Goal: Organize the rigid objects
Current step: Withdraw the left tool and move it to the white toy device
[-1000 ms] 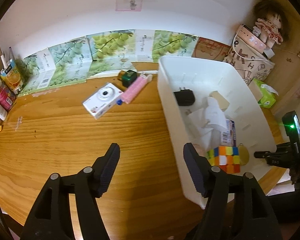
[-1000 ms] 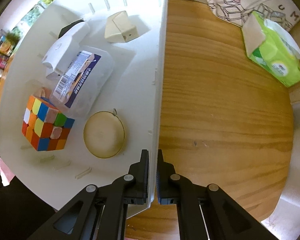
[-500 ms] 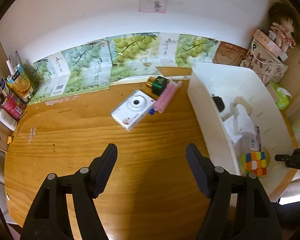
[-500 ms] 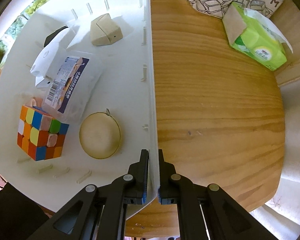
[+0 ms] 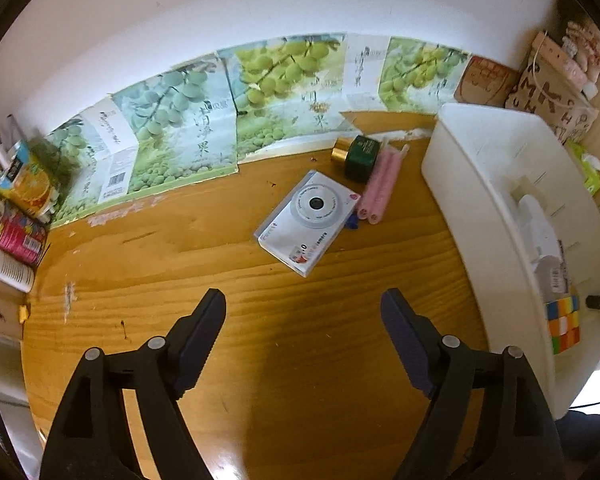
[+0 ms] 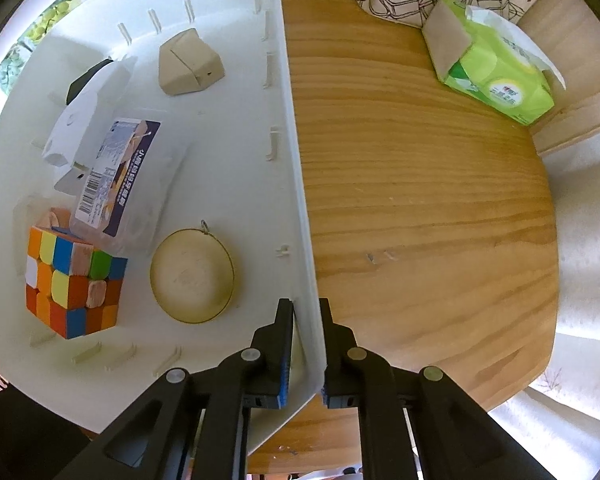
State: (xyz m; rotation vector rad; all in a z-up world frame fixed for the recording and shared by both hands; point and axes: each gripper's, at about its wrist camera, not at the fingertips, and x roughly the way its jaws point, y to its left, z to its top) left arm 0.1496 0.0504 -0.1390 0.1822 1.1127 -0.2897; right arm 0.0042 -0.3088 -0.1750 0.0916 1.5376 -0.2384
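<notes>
My left gripper (image 5: 302,312) fingers are widening over bare surface (image 5: 260,360) — nothing between them; right gripper (image 6: 305,322) fingers are easing apart, astride the bin (image 6: 296,184) wall.

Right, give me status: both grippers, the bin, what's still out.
Left gripper empty, jaws opening. Right gripper astride bin wall, jaws opening. White camera, pink tubes, green jar still on table. Path clear.

Left wrist view: looks steeply down across the table (image 5: 148,264) toward the wall.
Right wrist view: straight down, close.
Shared: white bin (image 5: 496,216) (image 6: 236,132).
</notes>
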